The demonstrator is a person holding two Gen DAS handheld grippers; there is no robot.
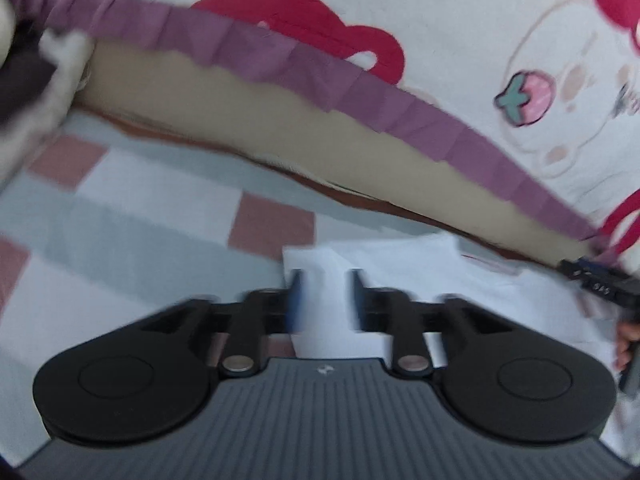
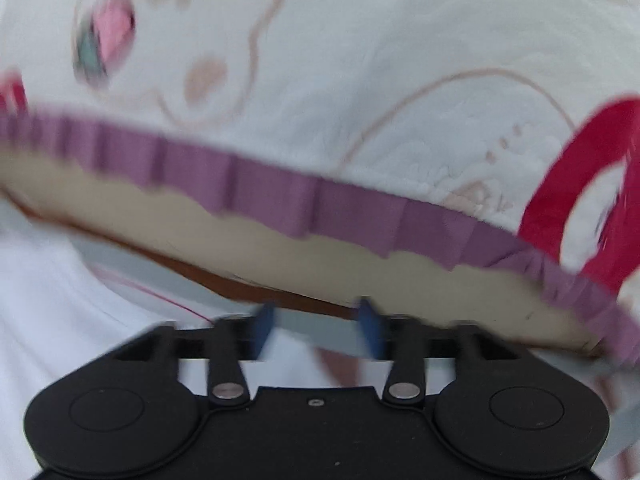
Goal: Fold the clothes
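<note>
Two open grippers, left gripper (image 1: 326,300) over white garment (image 1: 420,276), right gripper (image 2: 318,330) beside it

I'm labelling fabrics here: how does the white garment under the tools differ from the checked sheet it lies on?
The white garment is plain apart from a thin red line; the checked sheet has pink, grey and white squares. The garment is a small piece lying on top; the sheet spreads wide beneath it. Both lie flat.

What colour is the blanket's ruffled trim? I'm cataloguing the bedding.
Purple ruffled trim, clearest in the right wrist view.
</note>
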